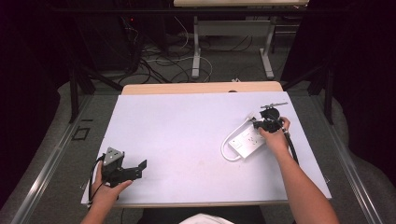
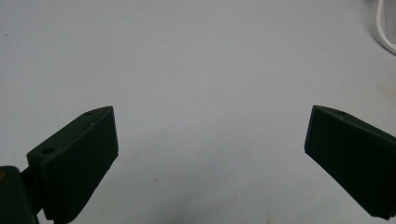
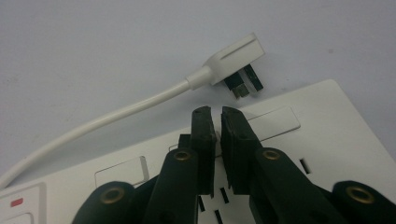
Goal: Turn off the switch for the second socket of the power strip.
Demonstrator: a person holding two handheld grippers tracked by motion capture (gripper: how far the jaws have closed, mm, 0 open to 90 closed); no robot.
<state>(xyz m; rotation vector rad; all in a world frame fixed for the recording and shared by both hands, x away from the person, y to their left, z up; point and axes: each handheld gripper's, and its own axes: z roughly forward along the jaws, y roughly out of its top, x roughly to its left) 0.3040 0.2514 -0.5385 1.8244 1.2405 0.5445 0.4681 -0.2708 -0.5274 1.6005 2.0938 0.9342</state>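
A white power strip [image 1: 246, 141] lies flat on the right side of the white table top [image 1: 187, 126]. Its white cable [image 1: 227, 140] loops round its left end to a white plug [image 1: 252, 115] lying loose just beyond it. In the right gripper view the plug [image 3: 233, 58] lies on its side, pins bare, past the power strip [image 3: 327, 121], and the cable [image 3: 116, 114] runs off to the left. My right gripper [image 3: 215, 114] is shut just over the strip's sockets, nothing between its jaws; from above the right gripper [image 1: 259, 125] sits over the far end. My left gripper [image 1: 136, 170] rests open at the near left; the left gripper [image 2: 210, 112] faces bare table.
A red-marked switch [image 3: 16, 203] sits at the strip's left end. The wooden table edge [image 1: 201, 87] shows along the far side. Beyond it, loose cables [image 1: 159, 65] and the legs of another table [image 1: 196, 56] stand on the floor. Dark curtains flank both sides.
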